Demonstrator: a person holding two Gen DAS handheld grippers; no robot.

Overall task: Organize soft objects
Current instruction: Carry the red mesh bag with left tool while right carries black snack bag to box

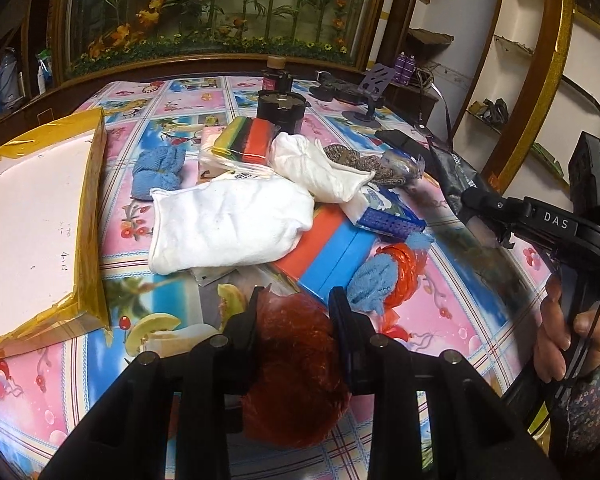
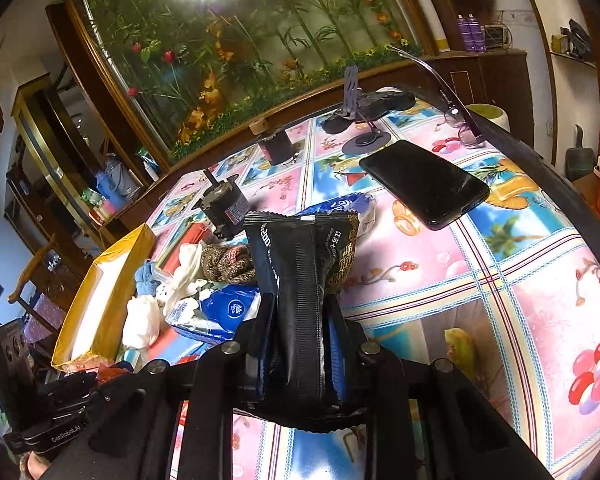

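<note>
My left gripper [image 1: 296,306] is shut on a red mesh scrubber [image 1: 296,364], held just above the table's near edge. My right gripper [image 2: 300,314] is shut on a black snack packet [image 2: 300,264] that stands upright between its fingers; the packet [image 1: 454,172] also shows at the right of the left wrist view. A heap of soft things lies mid-table: a white cloth pouch [image 1: 228,224], a second white cloth [image 1: 320,168], a blue knitted cloth [image 1: 156,172], a rainbow sponge pack [image 1: 252,140], a brown knit piece [image 2: 224,264] and a blue tissue pack [image 2: 224,312].
An open box with yellow-taped walls [image 1: 90,216] sits left of the heap. A black phone [image 2: 424,182], glasses [image 2: 462,132], a phone stand [image 2: 364,140] and a black jar [image 2: 224,204] occupy the far side. An orange and blue block [image 1: 328,256] lies under the heap.
</note>
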